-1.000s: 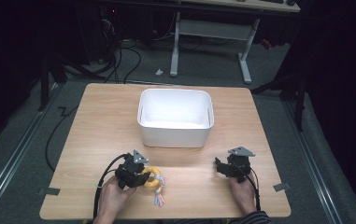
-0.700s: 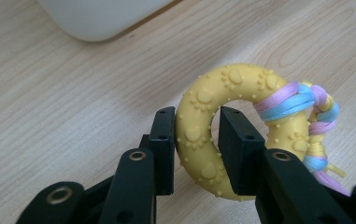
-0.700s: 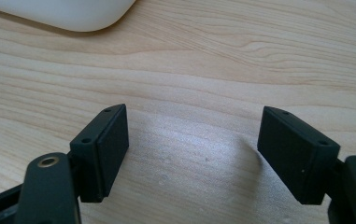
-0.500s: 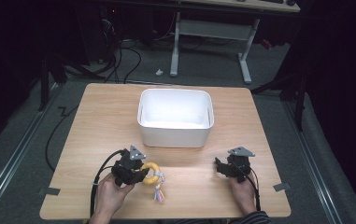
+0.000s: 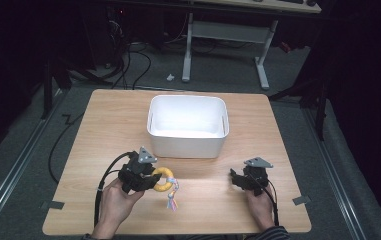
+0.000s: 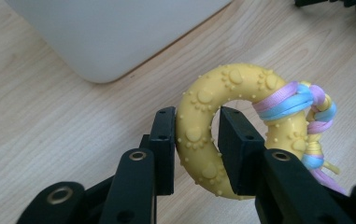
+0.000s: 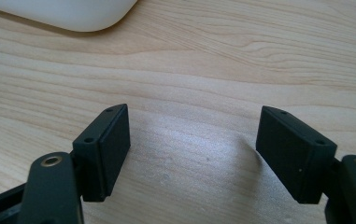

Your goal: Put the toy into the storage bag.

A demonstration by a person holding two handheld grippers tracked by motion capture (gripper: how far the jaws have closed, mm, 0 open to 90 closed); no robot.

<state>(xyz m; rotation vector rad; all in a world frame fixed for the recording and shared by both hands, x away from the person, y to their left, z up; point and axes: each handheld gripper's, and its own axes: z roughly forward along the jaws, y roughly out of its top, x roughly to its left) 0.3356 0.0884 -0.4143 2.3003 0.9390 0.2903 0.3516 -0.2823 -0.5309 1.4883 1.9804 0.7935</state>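
Near the table's front edge, left of centre: we've got the left gripper (image 5: 145, 176) in the person's left hand (image 5: 115, 202), and it's got a catch.
Left jaws: pinched on the yellow ring toy (image 6: 222, 135), one jaw outside the ring, the other through its hole, pads pressing the knobbly band between them.
Ring toy: yellow, dotted with raised paw prints and bumps, sticking out from the jaws toward the table's middle in the high view (image 5: 162, 178); it looks clear of the wood there, though we can't be sure.
Rope: a pastel braid (image 6: 302, 105) of pink, blue and yellow is wrapped round the ring's far side, and its tail (image 5: 172, 197) trails down toward the front edge.
White tub (image 5: 188, 125): sits in the middle of the table, nearer the back edge, open top, just beyond the ring.
Right gripper (image 5: 248, 181): near the front right corner, in the right hand (image 5: 259, 207), well apart from the toy.
Right jaws: spread wide, and in the right gripper view (image 7: 192, 154) we see bare wood grain between them.
Table (image 5: 278, 135): light wood, with the tub's rounded corner (image 7: 73, 14) peeking in at the top of the right gripper view.
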